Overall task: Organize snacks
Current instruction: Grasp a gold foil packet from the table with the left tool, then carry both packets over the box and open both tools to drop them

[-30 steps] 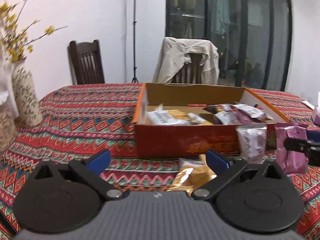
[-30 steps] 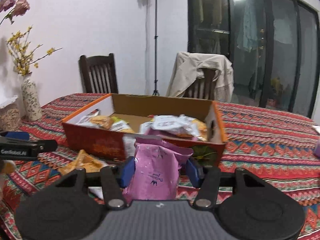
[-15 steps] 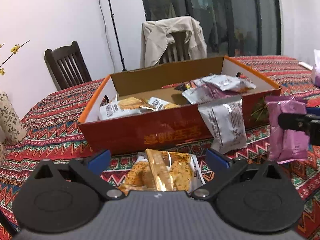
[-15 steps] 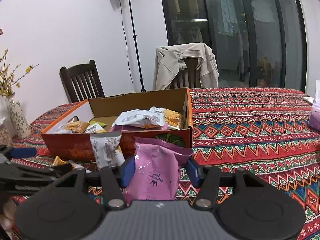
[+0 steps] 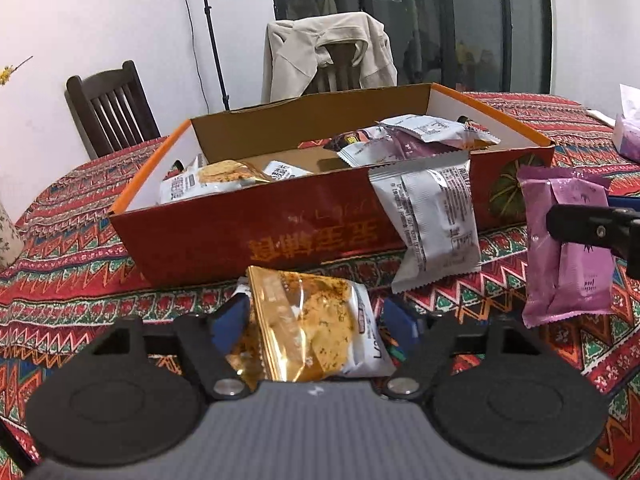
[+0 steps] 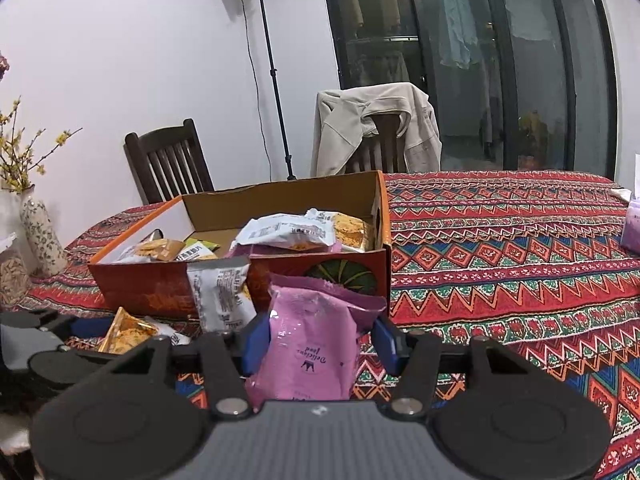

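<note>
A golden cracker packet lies on the patterned tablecloth in front of the orange cardboard box. My left gripper is low over it and its jaws are closing. The packet sits between the blue pads, with a thin gap still showing at the right pad. My right gripper is shut on a pink snack packet, held upright just right of the box's front; that pink packet also shows in the left wrist view. A silver packet leans on the box's front wall. Several packets lie inside the box.
A flowered vase stands at the table's left edge. A purple tissue pack sits far right. A dark wooden chair and a chair draped with a beige jacket stand behind the table. A lamp stand rises by the wall.
My left gripper came forward and down over the golden packet, and its jaws narrowed around it. My right gripper kept its hold on the pink packet and shifted only slightly.
</note>
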`<state>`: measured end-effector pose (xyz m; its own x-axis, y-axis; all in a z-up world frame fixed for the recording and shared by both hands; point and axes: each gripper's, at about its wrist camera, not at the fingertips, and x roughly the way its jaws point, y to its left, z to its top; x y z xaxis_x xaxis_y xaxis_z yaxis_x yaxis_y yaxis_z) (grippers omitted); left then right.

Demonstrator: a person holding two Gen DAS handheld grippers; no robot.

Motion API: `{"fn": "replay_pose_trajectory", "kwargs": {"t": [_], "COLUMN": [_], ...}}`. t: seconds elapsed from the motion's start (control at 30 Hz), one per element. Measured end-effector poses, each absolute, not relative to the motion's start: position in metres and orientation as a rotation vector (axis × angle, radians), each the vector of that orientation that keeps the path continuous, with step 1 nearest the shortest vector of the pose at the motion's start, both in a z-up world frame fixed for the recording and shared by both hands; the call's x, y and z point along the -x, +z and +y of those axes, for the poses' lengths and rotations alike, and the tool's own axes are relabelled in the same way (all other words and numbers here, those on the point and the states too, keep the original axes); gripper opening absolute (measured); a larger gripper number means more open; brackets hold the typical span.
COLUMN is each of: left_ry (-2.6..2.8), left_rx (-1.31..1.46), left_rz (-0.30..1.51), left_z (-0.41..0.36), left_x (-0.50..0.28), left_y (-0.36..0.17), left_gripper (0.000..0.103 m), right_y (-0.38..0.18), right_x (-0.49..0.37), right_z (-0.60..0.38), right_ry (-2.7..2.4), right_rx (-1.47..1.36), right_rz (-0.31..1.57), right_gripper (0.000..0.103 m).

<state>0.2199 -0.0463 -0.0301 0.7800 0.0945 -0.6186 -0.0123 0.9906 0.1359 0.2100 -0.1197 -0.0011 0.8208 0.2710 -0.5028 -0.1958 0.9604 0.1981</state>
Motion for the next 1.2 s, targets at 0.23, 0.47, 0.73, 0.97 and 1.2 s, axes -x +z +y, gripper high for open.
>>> {"fn": "replay_pose_trajectory", "kwargs": {"t": [0.23, 0.47, 0.73, 0.97, 1.2], "left_ry": [0.014, -0.016, -0.029, -0.023, -0.009], "left_rx": [-0.084, -0.089, -0.069, -0.063, -0.041], "left_rz": [0.636, 0.572, 0.517, 0.464, 0.422], "left_z": [-0.041, -0.045, -0.042, -0.031, -0.020], "left_x": [-0.213, -0.201, -0.188, -0.190, -0.206], "left_y": [-0.024, -0.014, 0.010, 0.039, 0.062], "left_gripper": [0.036, 0.034, 0.034, 0.034, 0.034], "right_y": [-0.002, -0.002, 0.001, 0.021, 0.053], "right_x": [-0.209, -0.208, -0.207, -0.202, -0.211], "right_z": [-0.117, -0.116, -0.118, -0.114, -0.105], "right_ry": [0.251, 0.250, 0.263, 0.287, 0.298], "right_rx": [-0.129, -0.115, -0.130, -0.109, -0.074], "right_rz": [0.550, 0.540, 0.531, 0.489, 0.443], "right_gripper": [0.055, 0.055, 0.055, 0.055, 0.055]}}
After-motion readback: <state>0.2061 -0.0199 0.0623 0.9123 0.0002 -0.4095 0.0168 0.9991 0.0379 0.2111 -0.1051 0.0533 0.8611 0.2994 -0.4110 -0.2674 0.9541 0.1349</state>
